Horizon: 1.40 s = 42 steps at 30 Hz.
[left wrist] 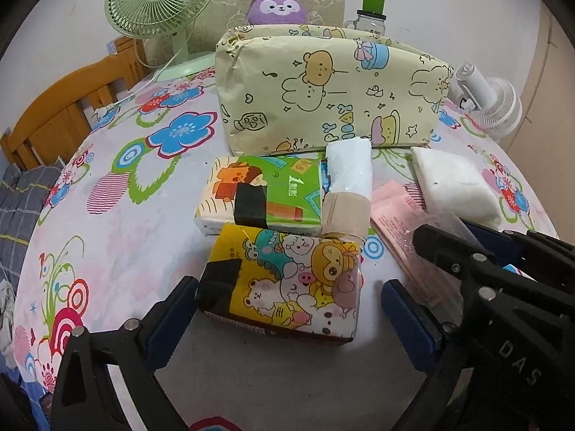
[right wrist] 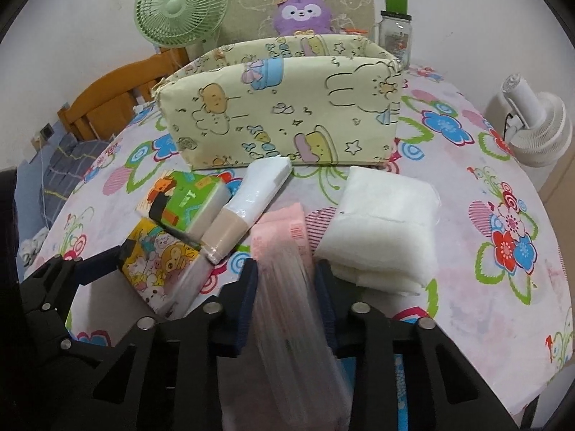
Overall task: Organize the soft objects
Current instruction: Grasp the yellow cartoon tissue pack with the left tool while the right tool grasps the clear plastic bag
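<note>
While the left gripper (left wrist: 287, 309) stood spread around the yellow tissue pack (left wrist: 287, 283), bare tablecloth (left wrist: 118, 215) lay open to its left, the fabric bin (left wrist: 330, 97) behind; seen from the right wrist, the right gripper (right wrist: 285, 287) pinched the pink packet (right wrist: 284, 248), a white pack (right wrist: 384, 222) just beside

Two tissue packs (left wrist: 260, 194) (left wrist: 287, 282), two fans (left wrist: 161, 10) (left wrist: 492, 100).
</note>
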Tool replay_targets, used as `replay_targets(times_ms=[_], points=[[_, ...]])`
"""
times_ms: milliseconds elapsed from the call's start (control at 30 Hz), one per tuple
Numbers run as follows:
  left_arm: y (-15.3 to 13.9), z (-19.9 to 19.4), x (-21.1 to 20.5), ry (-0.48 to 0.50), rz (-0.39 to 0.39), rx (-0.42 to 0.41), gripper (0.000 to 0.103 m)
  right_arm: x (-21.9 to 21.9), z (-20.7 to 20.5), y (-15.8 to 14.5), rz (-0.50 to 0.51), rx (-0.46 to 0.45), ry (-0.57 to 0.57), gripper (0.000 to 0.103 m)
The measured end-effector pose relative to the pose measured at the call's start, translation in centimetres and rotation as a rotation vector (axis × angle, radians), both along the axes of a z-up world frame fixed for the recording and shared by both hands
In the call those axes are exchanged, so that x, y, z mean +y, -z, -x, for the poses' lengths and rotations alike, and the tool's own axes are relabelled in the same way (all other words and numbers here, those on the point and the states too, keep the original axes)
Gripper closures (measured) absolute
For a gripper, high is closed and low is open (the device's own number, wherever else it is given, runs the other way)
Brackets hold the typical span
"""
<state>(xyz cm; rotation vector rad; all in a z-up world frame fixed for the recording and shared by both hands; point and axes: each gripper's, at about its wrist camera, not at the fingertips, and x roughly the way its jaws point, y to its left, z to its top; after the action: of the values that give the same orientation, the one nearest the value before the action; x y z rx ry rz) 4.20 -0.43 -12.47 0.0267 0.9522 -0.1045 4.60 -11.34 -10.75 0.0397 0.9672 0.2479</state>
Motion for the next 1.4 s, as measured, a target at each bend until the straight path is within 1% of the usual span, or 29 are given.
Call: replay_targets(times_ms=[33, 67, 133, 233, 433, 633, 1400], points=[[-0.1, 0.0, 0.0, 0.002, 0.004, -0.003, 0.009, -0.1, 0.0, -0.1, -0.004, 0.000, 0.002, 0.079], [-0.1, 0.0, 0.0, 0.000, 0.005, -0.006, 0.015, -0.2, -0.1, -0.1, -0.006, 0.001, 0.004, 0.079], [-0.2, 0.1, 0.0, -0.004, 0.000, -0.014, 0.021, -0.2, -0.1, -0.2, -0.004, -0.002, 0.005, 0.080], [-0.4, 0.3, -0.1, 0.007, 0.007, -0.019, 0.023, -0.2, -0.1, -0.3, 0.004, -0.012, 0.009, 0.084], [-1.5, 0.7, -0.7, 0.021, 0.008, -0.053, 0.024, -0.4, -0.2, -0.6, 0.000, -0.023, 0.020, 0.085], [-2.3, 0.4, -1.1, 0.029, 0.011, -0.064, 0.024, -0.4, -0.4, -1.2, -0.004, -0.030, 0.022, 0.085], [-6.3, -1.3, -2.2, 0.039, 0.002, -0.119, 0.024, -1.0, -2.4, -4.8, -0.021, -0.080, 0.019, 0.085]])
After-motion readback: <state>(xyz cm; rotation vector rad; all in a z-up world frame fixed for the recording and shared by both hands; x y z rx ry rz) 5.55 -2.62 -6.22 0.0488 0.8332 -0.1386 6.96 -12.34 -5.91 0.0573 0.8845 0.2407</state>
